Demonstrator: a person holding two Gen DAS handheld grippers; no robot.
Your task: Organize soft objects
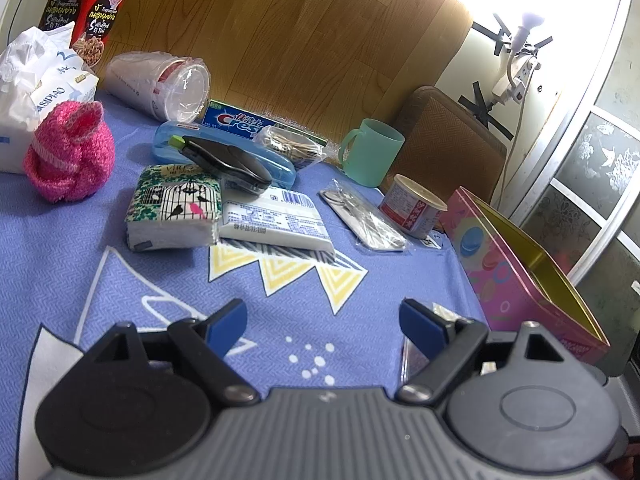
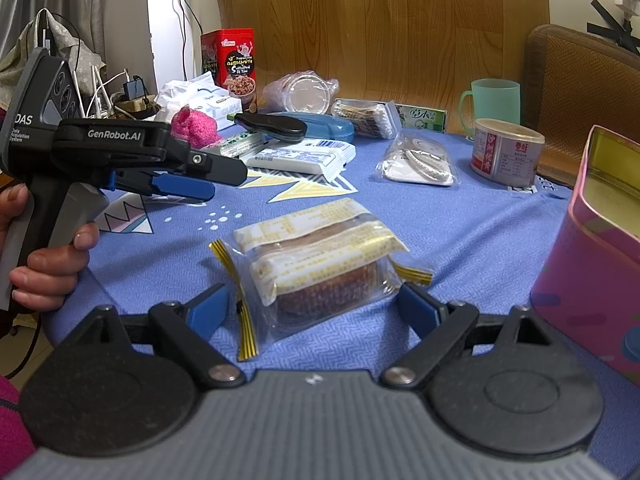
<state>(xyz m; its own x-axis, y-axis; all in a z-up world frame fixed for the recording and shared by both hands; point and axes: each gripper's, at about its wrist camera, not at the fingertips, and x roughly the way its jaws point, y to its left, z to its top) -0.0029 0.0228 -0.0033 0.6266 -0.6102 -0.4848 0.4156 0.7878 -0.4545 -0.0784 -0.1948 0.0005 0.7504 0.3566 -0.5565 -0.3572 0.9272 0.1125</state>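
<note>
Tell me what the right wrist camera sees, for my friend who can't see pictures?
The right gripper hangs open around a wrapped pastry on a blue tablecloth. A hand holds the left gripper at the left, and a pink tin stands open at the right.

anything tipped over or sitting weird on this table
Yes: the sleeve of plastic cups lies on its side at the back, near the red box. The black stapler sits askew on top of the blue case rather than on the cloth. Nothing looks spilled or broken.
</note>
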